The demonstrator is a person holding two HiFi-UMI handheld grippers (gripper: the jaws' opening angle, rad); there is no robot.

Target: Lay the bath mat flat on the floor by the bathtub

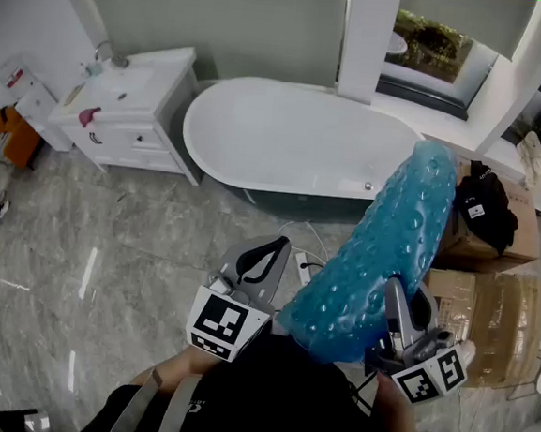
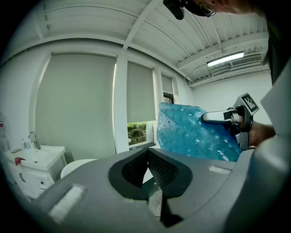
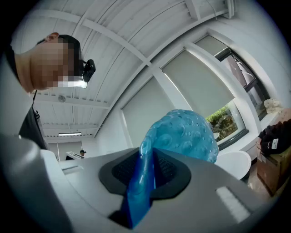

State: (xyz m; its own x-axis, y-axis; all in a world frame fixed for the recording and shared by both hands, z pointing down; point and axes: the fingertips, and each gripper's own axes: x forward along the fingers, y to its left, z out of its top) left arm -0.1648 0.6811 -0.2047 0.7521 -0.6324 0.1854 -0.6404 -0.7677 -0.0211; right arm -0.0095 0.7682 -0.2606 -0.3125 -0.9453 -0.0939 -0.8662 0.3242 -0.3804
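Grey floor (image 1: 108, 243) by the bathtub (image 1: 296, 137) has no mat on it; laying not started. Bath mat (image 1: 380, 258) is airborne and curled, right gripper (image 3: 145, 168) fingers clamped on its near edge. Left gripper (image 2: 148, 170) fingers together, empty (no second grip). Head view: long axis runs 7 to 1 o'clock, free end toward the tub's right end.
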